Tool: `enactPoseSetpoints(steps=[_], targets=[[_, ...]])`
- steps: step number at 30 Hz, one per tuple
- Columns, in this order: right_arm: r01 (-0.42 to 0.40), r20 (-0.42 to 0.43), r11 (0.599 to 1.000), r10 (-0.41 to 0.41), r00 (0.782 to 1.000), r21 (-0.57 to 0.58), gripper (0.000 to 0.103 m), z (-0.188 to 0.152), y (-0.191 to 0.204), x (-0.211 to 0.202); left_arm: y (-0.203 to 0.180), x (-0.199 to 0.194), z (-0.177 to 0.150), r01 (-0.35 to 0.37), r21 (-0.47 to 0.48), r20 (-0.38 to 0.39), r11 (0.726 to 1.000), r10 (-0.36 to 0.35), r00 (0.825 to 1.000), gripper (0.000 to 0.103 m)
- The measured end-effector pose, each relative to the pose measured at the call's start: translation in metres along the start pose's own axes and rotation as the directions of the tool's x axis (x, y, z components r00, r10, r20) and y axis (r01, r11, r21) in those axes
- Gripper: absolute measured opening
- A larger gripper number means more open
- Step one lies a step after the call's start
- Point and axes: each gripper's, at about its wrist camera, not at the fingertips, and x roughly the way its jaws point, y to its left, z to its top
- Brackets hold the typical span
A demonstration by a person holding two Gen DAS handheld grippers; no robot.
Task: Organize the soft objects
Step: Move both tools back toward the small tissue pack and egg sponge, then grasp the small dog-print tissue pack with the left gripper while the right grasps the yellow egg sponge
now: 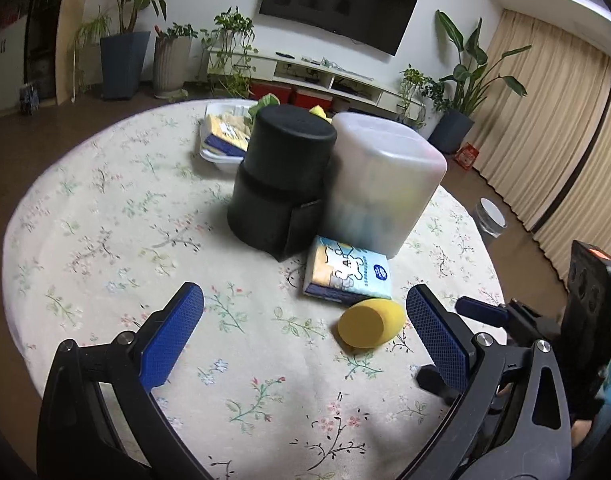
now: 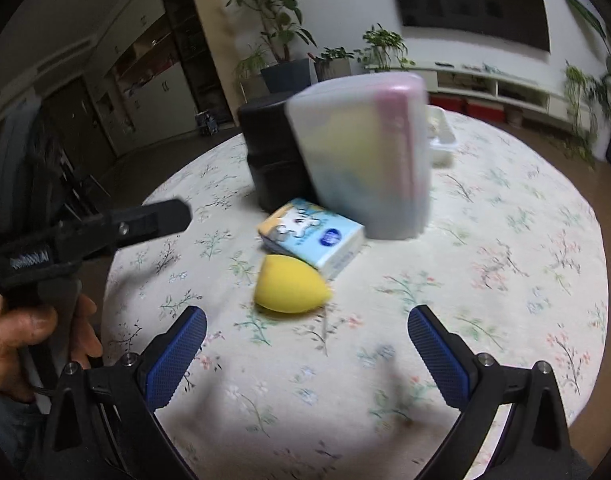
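Observation:
A yellow egg-shaped sponge (image 1: pixel 370 323) (image 2: pixel 290 285) lies on the floral tablecloth, touching a blue and white tissue pack (image 1: pixel 348 273) (image 2: pixel 313 235) behind it. A frosted plastic box (image 1: pixel 381 182) (image 2: pixel 365 160) with coloured soft items inside stands behind the pack, next to a black cylindrical case (image 1: pixel 283 180) (image 2: pixel 271 152). My left gripper (image 1: pixel 305 316) is open and empty, with the sponge just ahead between its fingers. My right gripper (image 2: pixel 307 332) is open and empty, just short of the sponge.
A white tray (image 1: pixel 217 156) (image 2: pixel 441 140) with tissue packs and other soft items sits at the table's far side. The round table's edge (image 1: pixel 13 240) drops off to the left. The right gripper's body (image 1: pixel 585 320) is at the right of the left wrist view.

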Motion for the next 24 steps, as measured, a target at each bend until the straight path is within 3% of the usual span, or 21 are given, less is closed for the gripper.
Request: enactPoseSetpoints(steps=[5,10,17,22,24], targets=[[0.041,-0.047,0.997,-0.038,0.998,0.058,0.103,0.005,0.003,0.021,0.007,-0.003,0.001,-0.046,0.002,-0.023,0.999,0.046,0.999,0.103],[0.067,-0.08,0.995,-0.06,0.995,0.077,0.1,0.009,0.004,0.035,0.015,0.008,0.005,-0.015,-0.032,-0.077,0.999,0.013,0.997,0.103],[0.053,-0.114,0.997,-0.046,0.992,0.056,0.085,0.009,0.015,0.051,-0.015,0.036,0.017,0.069,0.055,-0.147,0.996,-0.06,0.987,0.103],[0.048,-0.11,0.996,-0.039,0.993,0.081,0.076,0.015,0.009,0.055,-0.015,0.052,0.019,0.07,0.05,-0.187,0.996,-0.06,0.98,0.103],[0.054,-0.106,0.997,-0.048,0.993,0.06,0.068,0.015,0.011,0.056,-0.016,0.058,0.018,0.072,0.054,-0.205,0.996,-0.06,0.977,0.103]])
